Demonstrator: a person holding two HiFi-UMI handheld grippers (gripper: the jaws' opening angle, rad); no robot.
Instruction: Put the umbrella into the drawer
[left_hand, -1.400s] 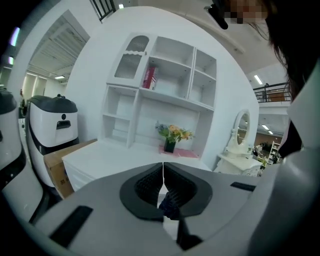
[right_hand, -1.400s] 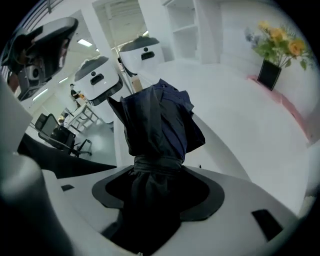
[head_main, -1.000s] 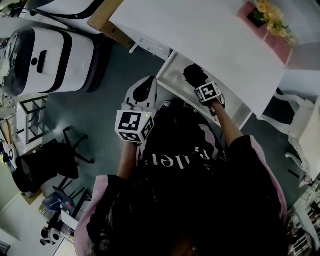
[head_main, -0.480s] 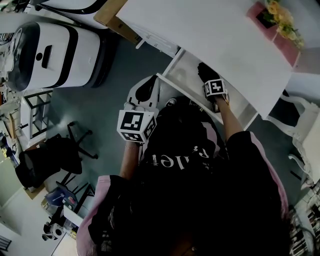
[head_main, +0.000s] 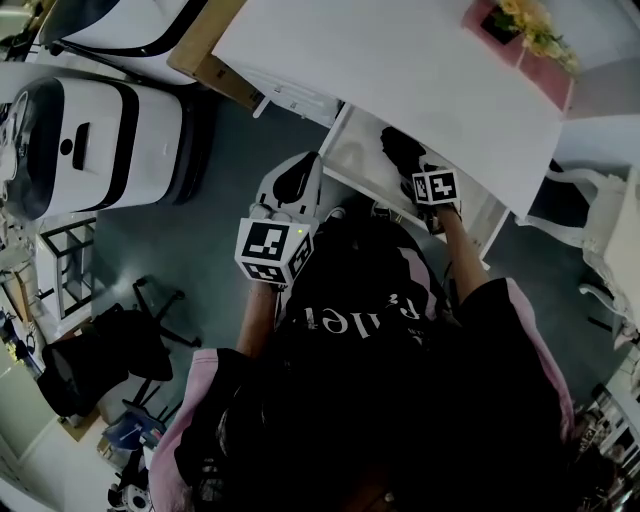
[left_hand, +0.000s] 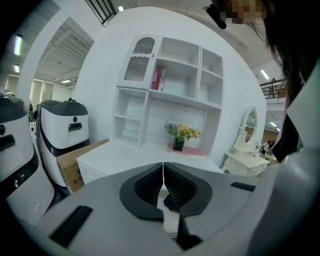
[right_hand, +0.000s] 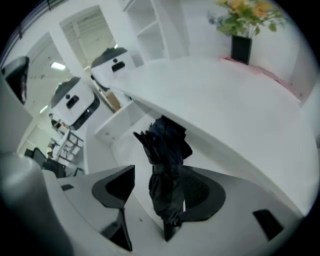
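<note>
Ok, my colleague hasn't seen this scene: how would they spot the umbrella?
Start at the white desk; a white drawer stands open under its front edge. The umbrella is the folded black bundle between the parted jaws of the right gripper: the only dark fabric among white surfaces.

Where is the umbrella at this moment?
In the head view the umbrella is right of centre, over the open drawer under the desk, between the parted jaws of the right gripper.
</note>
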